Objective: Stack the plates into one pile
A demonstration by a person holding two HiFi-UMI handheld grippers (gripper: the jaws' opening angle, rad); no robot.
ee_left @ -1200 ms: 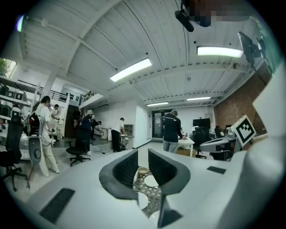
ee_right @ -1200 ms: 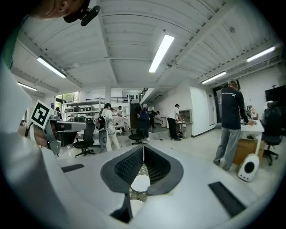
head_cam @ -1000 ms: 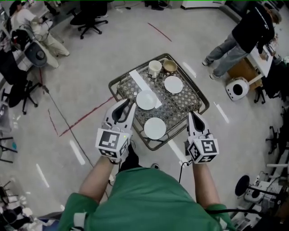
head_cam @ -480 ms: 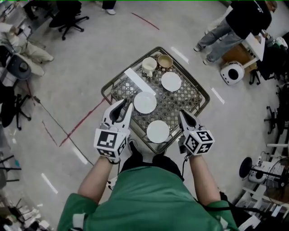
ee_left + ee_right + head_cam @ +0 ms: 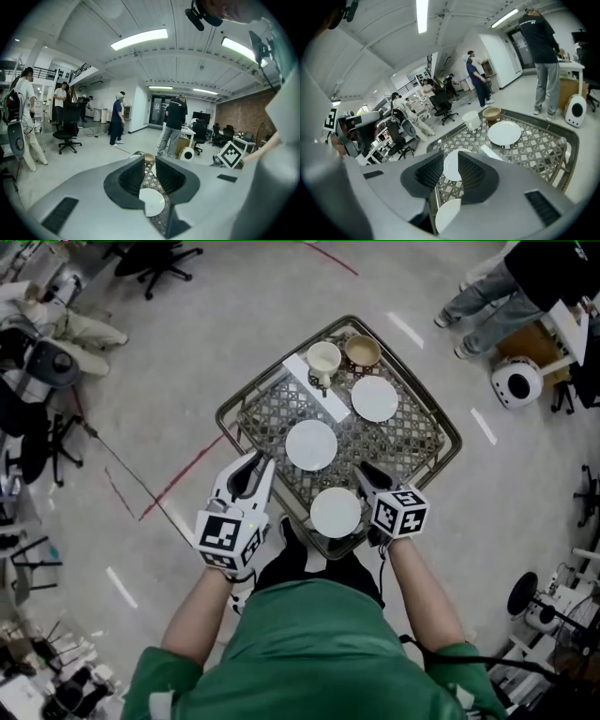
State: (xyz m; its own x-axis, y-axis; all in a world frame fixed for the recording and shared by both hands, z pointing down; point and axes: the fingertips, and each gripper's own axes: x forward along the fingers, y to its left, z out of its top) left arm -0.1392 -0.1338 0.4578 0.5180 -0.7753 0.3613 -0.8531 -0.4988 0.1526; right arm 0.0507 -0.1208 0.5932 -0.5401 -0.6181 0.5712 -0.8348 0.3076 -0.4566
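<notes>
1. Two grippers, both empty. My right gripper (image 5: 366,476) has its jaws partway apart and opening, gripping nothing, just beside the right edge of the near plate (image 5: 336,512).
2. My left gripper (image 5: 255,465) shows a narrow gap and holds nothing. It's at the near-left rim of the lattice table (image 5: 417,446), apart from that plate.
3. Middle plate (image 5: 311,444) and far plate (image 5: 374,398) lie flat, each on its own, so no pile yet.
4. Cup (image 5: 323,360) and bowl (image 5: 362,352) stand side by side at the far corner.

Pale grey floor (image 5: 169,362) marked with a red tape line (image 5: 186,476) and white strips (image 5: 120,587). Black office chair (image 5: 65,137), white ribbed ceiling (image 5: 187,61) with strip lights (image 5: 139,39), seemingly a brick wall (image 5: 236,115) far right.
</notes>
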